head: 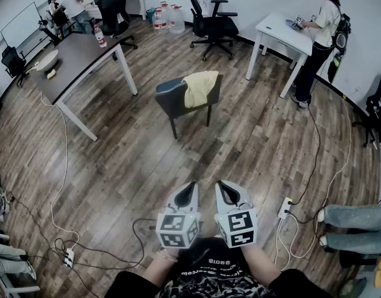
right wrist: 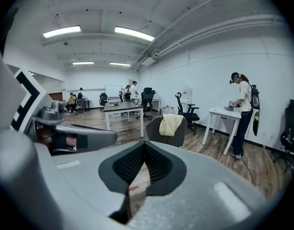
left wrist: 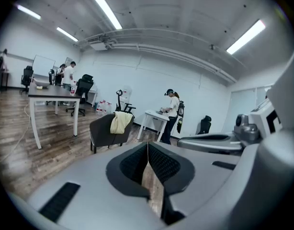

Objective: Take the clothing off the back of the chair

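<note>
Clothing (head: 200, 87) drapes over the chair (head: 178, 98) back, well ahead of both empty, closed claws, left gripper (head: 186, 193) and right gripper (head: 226, 193) about equally far.

Wood floor (head: 147, 157) carries dark chair (head: 172, 99); yellow clothing (head: 200, 87) draped over its back.

Yellow clothing (head: 200, 88) over the chair (head: 172, 102) back — left gripper (head: 191, 186), right gripper (head: 221, 185) well apart
</note>
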Demonstrator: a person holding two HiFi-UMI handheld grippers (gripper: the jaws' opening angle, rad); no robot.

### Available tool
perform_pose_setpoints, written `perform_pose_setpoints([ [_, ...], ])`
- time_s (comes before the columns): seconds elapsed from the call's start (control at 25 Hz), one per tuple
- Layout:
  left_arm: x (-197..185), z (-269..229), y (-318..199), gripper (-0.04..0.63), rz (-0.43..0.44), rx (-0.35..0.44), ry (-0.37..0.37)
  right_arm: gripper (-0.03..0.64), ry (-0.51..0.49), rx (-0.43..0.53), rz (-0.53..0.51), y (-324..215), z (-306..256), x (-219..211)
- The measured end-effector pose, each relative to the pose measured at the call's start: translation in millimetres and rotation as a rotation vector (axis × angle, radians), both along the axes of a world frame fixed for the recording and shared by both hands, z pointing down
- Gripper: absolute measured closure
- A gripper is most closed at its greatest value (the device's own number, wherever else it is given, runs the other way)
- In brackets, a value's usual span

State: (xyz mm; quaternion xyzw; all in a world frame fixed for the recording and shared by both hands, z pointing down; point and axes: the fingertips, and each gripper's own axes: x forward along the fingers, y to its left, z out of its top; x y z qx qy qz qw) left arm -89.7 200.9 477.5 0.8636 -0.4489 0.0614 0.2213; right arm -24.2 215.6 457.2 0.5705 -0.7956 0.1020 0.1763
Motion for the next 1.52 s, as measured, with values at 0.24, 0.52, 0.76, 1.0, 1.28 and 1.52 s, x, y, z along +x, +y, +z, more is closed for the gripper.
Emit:
perform_pose_setpoints([
  [0.24,-15,-1,-12,0.581,-0.018,0.003,-0.039,0.617,-0.029,-0.02,0.001,-13,7,-12],
  [0.52,-21,2,-26,0.583,0.045,0.018,-0.071,0.615,-0.056,-0.016,0.023,-26,14,-28],
  [0.76,-35,14,-35,0.581,0.04,-0.042,-0.044,0.615,-0.097,-0.028,0.038,-32,18,-31],
  [1.0,-29,22,-45,0.581,0.022,-0.088,-0.025,0.615,-0.115,-0.046,0.028,-40,24,-19],
  [1.28,-16,27,-83,0.582,-0.047,-0.124,-0.031,0.609,-0.137,-0.095,-0.022,-81,32,6],
  [1.52,7,32,-119,0.581,-0.074,-0.159,-0.012,0.609,-0.144,-0.11,-0.036,-124,34,35],
])
